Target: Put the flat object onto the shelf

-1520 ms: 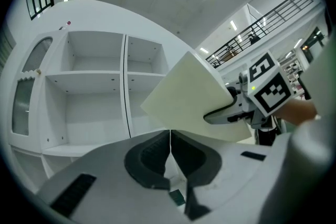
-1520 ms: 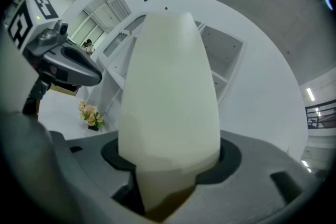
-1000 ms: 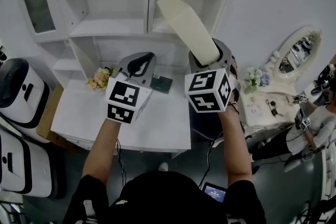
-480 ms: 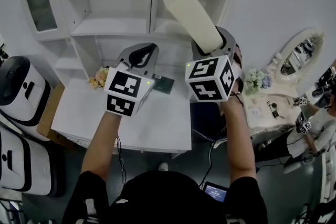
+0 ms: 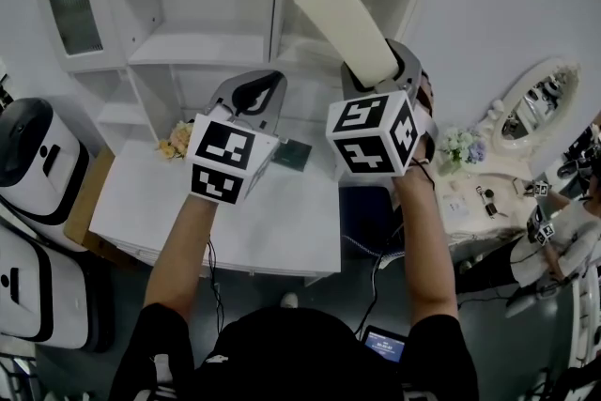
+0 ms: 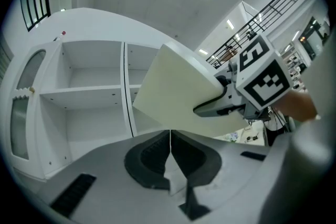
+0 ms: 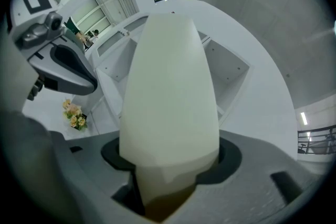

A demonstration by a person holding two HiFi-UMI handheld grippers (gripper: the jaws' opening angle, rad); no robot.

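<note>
The flat object (image 5: 338, 19) is a cream-coloured slab, gripped at its lower end and leaning up and to the left. My right gripper (image 5: 376, 78) is shut on it, and its far end reaches up before the right-hand compartments of the white shelf unit (image 5: 197, 47). In the right gripper view the slab (image 7: 168, 97) fills the space between the jaws of the right gripper (image 7: 168, 181). My left gripper (image 5: 252, 100) is to the left and slightly lower, shut and empty. In its own view the left gripper (image 6: 170, 147) has its pads meeting, with the slab (image 6: 178, 92) ahead to the right.
A white table (image 5: 235, 221) stands below the shelf unit, with a small bunch of flowers (image 5: 178, 138) and a dark flat item (image 5: 289, 151) on it. White appliances (image 5: 33, 155) stand at the left. At the right are a dressing table with an oval mirror (image 5: 535, 99) and a person (image 5: 563, 221).
Both grippers have risen a little. The slab's far end now sits higher against the shelf unit's right-hand compartments.
</note>
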